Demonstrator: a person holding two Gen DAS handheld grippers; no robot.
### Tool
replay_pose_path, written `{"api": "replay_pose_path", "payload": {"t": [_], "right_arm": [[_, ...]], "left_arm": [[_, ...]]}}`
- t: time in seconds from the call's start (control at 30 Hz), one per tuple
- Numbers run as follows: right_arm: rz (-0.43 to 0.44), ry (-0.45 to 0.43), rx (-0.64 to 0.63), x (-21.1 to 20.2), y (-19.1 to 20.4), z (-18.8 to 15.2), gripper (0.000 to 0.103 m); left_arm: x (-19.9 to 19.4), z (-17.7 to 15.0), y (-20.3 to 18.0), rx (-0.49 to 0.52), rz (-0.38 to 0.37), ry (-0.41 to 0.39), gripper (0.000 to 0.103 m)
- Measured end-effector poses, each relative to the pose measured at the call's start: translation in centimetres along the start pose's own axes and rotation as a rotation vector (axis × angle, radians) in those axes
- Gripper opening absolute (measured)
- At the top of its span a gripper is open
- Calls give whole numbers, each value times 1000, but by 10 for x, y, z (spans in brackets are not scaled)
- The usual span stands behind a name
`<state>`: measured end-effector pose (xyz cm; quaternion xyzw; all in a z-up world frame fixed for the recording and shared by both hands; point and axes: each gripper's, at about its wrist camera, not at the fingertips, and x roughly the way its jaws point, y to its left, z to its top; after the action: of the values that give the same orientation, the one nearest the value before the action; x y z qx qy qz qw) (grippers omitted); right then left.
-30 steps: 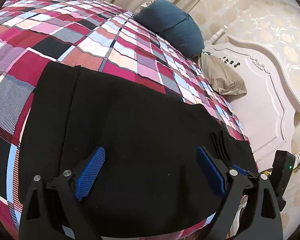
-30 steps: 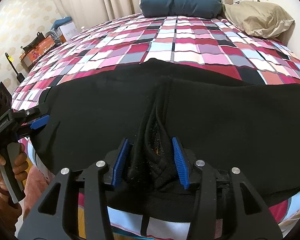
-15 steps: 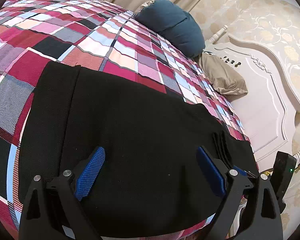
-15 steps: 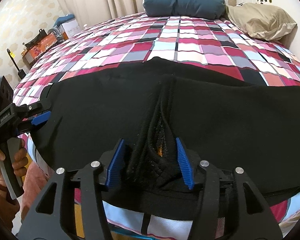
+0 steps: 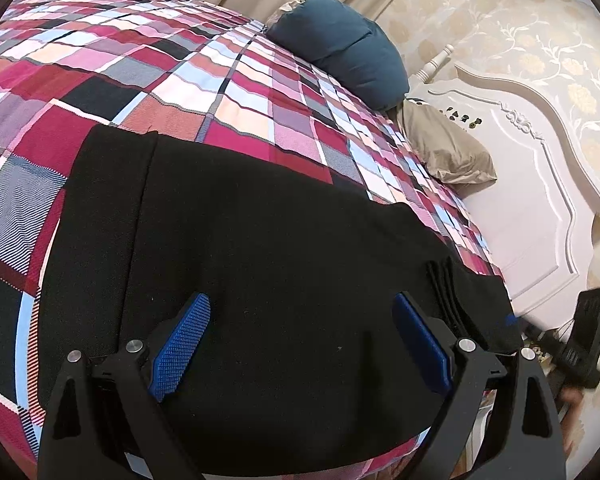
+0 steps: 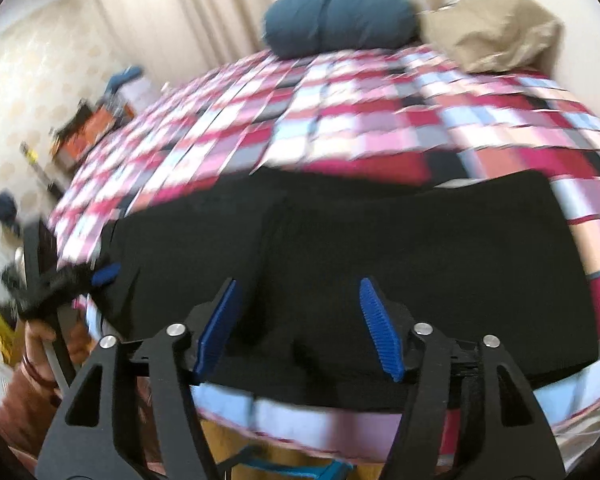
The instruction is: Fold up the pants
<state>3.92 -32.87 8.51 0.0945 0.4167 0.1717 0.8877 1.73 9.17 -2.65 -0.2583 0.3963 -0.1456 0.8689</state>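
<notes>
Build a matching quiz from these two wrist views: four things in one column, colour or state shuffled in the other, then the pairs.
Things
1. pants
2. round cushion
3. pillow by the headboard
4. right gripper

Colour or state
A. tan
B. jaws opening, nothing pinched between them
C. black, spread flat on the plaid bedspread
D. dark teal

Pairs: 1-C, 2-D, 3-A, 4-B
</notes>
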Motion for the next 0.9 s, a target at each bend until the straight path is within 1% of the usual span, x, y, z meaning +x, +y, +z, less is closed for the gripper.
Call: {"api": "replay_pose_path", "payload": {"t": [0.1,0.13,0.17,0.2,0.23,0.3,0.33,0.4,0.43,0.47,0.5,0.53,0.57,0.67,0.73,0.77,0.83,0.9], "right_arm": [[-56,-75,115,-26,-60,21,66],[-68,-104,175,-34,-90,29,66],[-71,-106,228,-35,-115,34,66],[-65,-94,268,-33,-133,37,66],[-32,-59,331,-24,-161,42,66],[12,-10,405,-5,-193,45,66],[29,6,426,2,-203,45,66],[107,44,478,21,-220,44,65],[137,57,503,28,-226,42,60],[183,74,528,37,-233,41,35],[209,89,538,42,-237,41,29],[196,102,532,45,-240,40,27],[203,103,526,46,-243,39,26],[254,95,565,46,-250,33,25],[293,88,586,43,-252,30,28],[310,86,593,40,-254,28,31],[317,84,602,30,-254,20,39],[331,92,593,20,-252,11,48]], "left_arm": [[0,1,-1,4,1,2,92],[-1,1,0,4,0,2,93],[0,1,-1,5,2,2,93],[0,1,-1,6,3,2,93],[0,1,-1,8,7,1,94],[0,1,-2,14,14,3,94],[0,2,-2,15,17,4,94],[1,2,-3,15,19,7,94],[1,3,-3,13,19,9,94],[1,4,-2,9,18,11,94],[1,4,-3,8,18,12,94],[1,4,-3,7,18,14,94],[1,4,-4,7,20,15,94],[2,3,-6,15,26,15,95],[3,2,-6,21,30,14,95],[2,2,-6,22,30,13,95],[3,2,-7,23,28,13,95],[3,2,-7,23,27,13,95]]}}
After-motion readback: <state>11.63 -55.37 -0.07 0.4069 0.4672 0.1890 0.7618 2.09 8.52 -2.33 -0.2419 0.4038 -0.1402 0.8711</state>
